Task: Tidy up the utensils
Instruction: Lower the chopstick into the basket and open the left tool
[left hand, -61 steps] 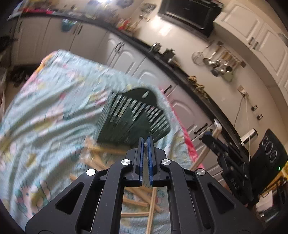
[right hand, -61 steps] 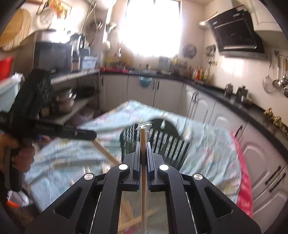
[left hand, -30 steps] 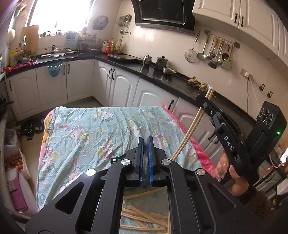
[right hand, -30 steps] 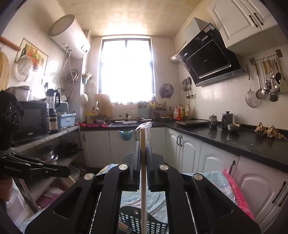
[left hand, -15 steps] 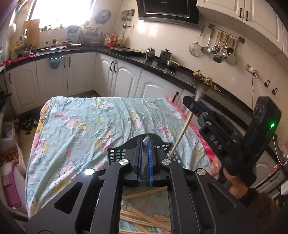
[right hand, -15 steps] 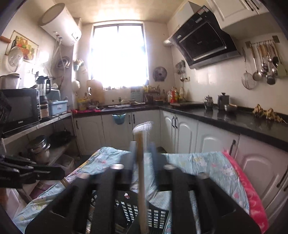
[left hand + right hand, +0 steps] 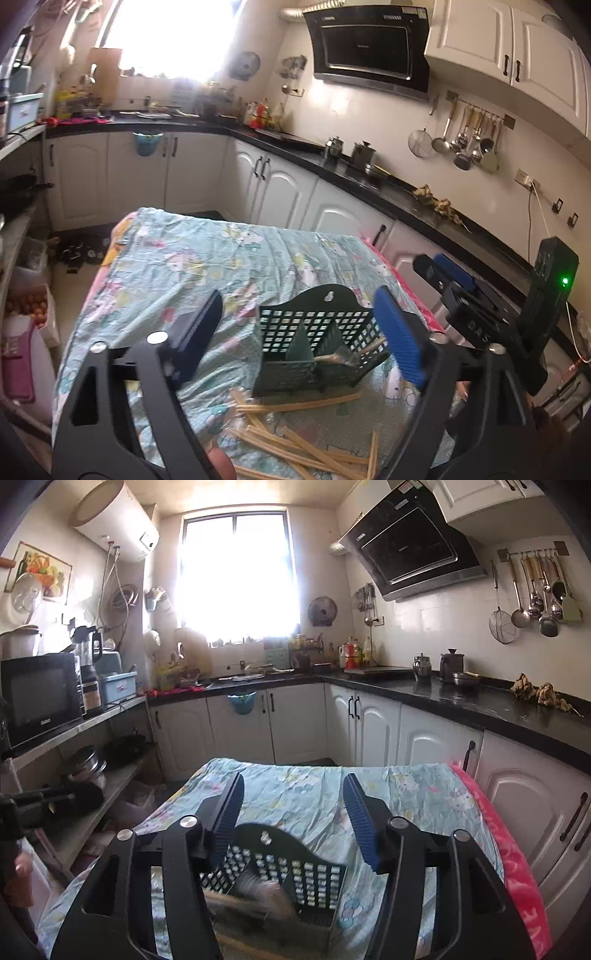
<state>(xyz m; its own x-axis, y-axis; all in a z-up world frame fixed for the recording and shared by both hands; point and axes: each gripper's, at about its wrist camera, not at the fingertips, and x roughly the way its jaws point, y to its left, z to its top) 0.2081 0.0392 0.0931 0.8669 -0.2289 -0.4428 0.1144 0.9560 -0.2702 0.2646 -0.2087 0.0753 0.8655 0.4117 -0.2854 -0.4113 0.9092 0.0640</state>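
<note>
Wooden chopsticks (image 7: 295, 441) lie scattered on the cloth at 6 o'clock from the green basket (image 7: 317, 350), long axes mostly crosswise, nearer the left gripper (image 7: 299, 336), which like the right gripper (image 7: 291, 819) gapes wide and empty.

No lettering is legible; small marks on the microwave (image 7: 40, 698) and hood (image 7: 410, 542) stay unreadable

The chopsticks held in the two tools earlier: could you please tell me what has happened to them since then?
Both tools have let go. The right tool and the left tool now stand open and empty, and chopsticks lie tilted inside the green basket. The basket remains on the patterned cloth, with loose chopsticks still scattered in front of it.
</note>
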